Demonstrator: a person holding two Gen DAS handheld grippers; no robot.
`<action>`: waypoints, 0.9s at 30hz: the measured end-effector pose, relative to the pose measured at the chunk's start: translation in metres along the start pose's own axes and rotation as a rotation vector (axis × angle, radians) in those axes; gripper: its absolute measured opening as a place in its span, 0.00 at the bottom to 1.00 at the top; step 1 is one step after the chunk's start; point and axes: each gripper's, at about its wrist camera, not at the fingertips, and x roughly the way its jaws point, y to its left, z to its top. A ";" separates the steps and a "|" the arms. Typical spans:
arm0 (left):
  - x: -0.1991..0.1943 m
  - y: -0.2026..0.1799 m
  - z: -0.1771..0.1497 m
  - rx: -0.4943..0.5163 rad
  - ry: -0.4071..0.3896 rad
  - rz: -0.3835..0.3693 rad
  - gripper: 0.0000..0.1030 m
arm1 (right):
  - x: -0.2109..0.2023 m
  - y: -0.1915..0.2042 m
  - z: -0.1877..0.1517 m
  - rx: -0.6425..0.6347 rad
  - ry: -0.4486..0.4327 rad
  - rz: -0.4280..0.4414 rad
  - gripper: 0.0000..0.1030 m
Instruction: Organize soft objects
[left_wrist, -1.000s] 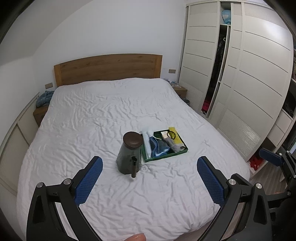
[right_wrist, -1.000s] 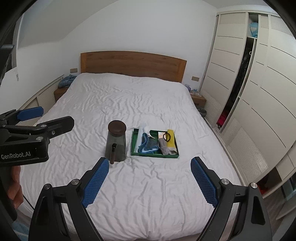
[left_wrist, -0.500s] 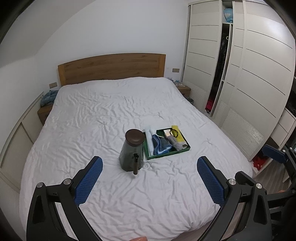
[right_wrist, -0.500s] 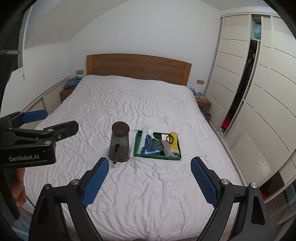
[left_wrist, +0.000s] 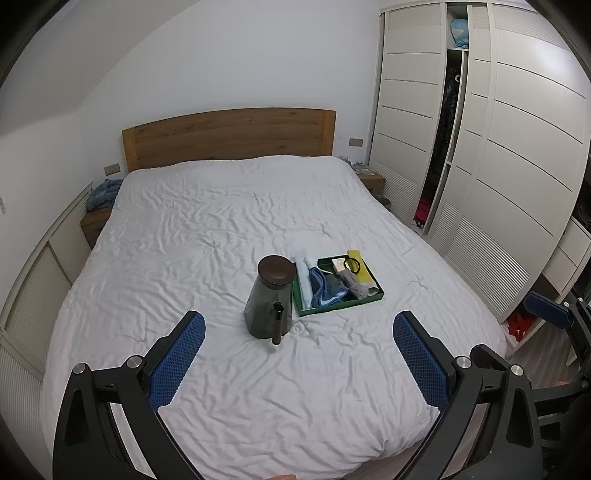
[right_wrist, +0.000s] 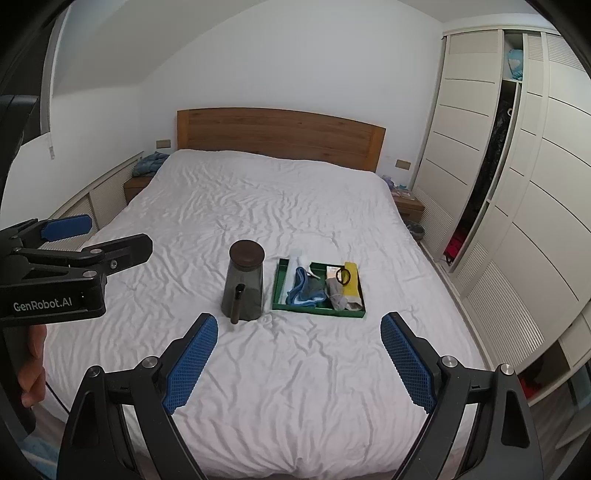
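Note:
A green tray (left_wrist: 376, 297) (right_wrist: 280, 280) lies on the white bed. It holds a blue cloth (left_wrist: 325, 288) (right_wrist: 304, 290), a white cloth (left_wrist: 303, 280), a grey cloth (left_wrist: 354, 282) (right_wrist: 337, 293), a yellow item (left_wrist: 364, 269) (right_wrist: 351, 284) and a black ring (left_wrist: 352, 263) (right_wrist: 343, 276). A dark jar with a brown lid (left_wrist: 271, 299) (right_wrist: 244, 282) stands left of the tray. My left gripper (left_wrist: 299, 354) and my right gripper (right_wrist: 299, 360) are open and empty, both well short of the tray, above the bed's foot.
The white bed (left_wrist: 221, 221) has a wooden headboard (left_wrist: 229, 136). White wardrobes (left_wrist: 498, 166) line the right side, with one gap open. Nightstands stand at both sides of the headboard; the left one carries blue fabric (left_wrist: 103, 194). The left gripper body (right_wrist: 55, 280) shows in the right wrist view.
Both grippers have tilted up and drawn back slightly, so the tray and jar sit lower in both views. Both stay open.

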 end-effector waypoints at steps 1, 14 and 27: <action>-0.001 0.000 -0.001 0.000 0.000 -0.001 0.97 | 0.000 0.000 0.000 0.001 -0.001 0.001 0.88; 0.000 0.000 -0.001 0.011 0.022 0.000 0.97 | -0.001 0.012 0.000 -0.004 -0.003 0.007 0.88; 0.004 -0.003 0.001 0.016 0.025 0.003 0.97 | -0.002 0.015 -0.002 0.002 -0.003 0.001 0.88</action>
